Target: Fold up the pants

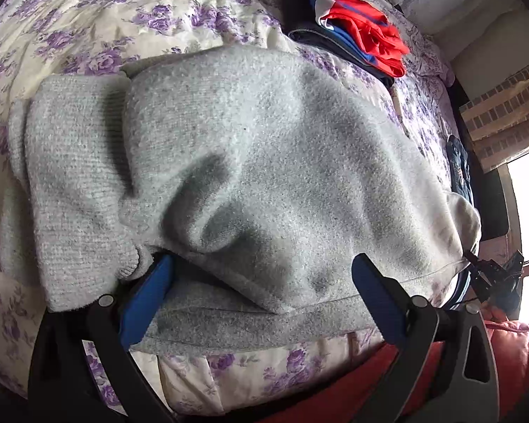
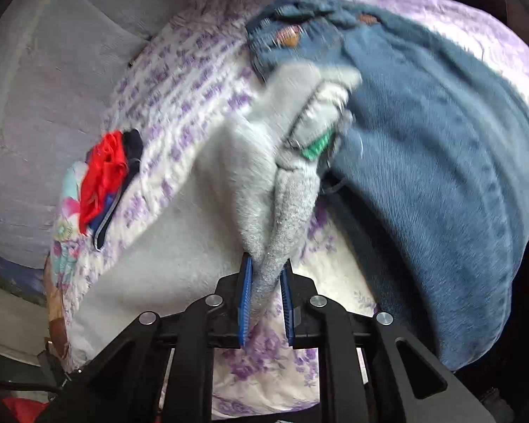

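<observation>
Grey pants (image 1: 250, 162) lie bunched on the floral bedspread (image 1: 88, 17). Left gripper (image 1: 261, 282) stands wide over the near hem, pinching nothing; right gripper (image 2: 266, 282) is clamped on a grey fabric edge (image 2: 282, 218). Risk — pulling with one side anchored drags the pile askew onto the jeans (image 2: 441, 134).

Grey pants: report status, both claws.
Left claw open, straddling grey pants on the floral bedspread. Right claw shut on a pants edge. Jeans alongside, touching.
</observation>
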`<state>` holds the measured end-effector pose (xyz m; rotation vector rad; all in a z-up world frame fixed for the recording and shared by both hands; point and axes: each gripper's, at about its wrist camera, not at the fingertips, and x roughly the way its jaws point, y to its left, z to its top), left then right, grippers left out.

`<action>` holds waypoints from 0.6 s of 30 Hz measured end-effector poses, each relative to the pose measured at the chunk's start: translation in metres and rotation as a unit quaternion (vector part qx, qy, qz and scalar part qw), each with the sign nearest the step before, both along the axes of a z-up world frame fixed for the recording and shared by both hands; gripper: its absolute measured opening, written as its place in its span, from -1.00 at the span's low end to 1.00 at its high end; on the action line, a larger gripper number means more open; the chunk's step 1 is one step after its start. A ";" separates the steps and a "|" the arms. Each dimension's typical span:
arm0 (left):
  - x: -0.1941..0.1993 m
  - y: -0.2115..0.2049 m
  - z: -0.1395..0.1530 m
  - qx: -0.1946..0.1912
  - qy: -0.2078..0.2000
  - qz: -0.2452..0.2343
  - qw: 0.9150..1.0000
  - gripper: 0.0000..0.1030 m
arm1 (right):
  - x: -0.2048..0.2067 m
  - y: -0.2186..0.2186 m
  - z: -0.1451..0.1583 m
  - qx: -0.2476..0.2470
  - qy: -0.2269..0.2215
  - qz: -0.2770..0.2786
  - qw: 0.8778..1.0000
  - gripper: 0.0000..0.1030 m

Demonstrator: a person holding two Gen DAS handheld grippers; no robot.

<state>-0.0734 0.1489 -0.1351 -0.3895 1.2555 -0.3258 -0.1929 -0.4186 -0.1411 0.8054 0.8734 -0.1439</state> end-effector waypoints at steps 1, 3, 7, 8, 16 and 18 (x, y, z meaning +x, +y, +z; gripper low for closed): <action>0.000 0.002 0.003 -0.006 0.001 0.006 1.000 0.88 | -0.003 0.000 0.017 -0.046 -0.008 -0.004 0.999 -0.68; -0.001 0.005 0.016 -0.008 -0.014 0.014 1.000 0.87 | -0.007 0.005 0.046 -0.139 -0.023 -0.009 0.990 -0.65; -0.005 -0.001 0.046 0.028 -0.082 0.007 0.996 0.87 | 0.029 0.047 0.070 -0.244 -0.063 0.084 0.964 -0.63; -0.001 -0.003 0.048 0.034 -0.089 0.006 0.995 0.88 | 0.044 0.059 0.063 -0.260 -0.055 0.114 0.957 -0.43; 0.007 -0.019 0.024 0.165 -0.071 -0.010 0.984 0.87 | 0.089 0.097 0.018 -0.247 0.006 0.180 0.952 -0.09; -0.007 -0.014 0.049 0.118 -0.112 0.005 0.987 0.87 | 0.085 0.119 0.049 -0.253 -0.068 0.204 0.943 -0.09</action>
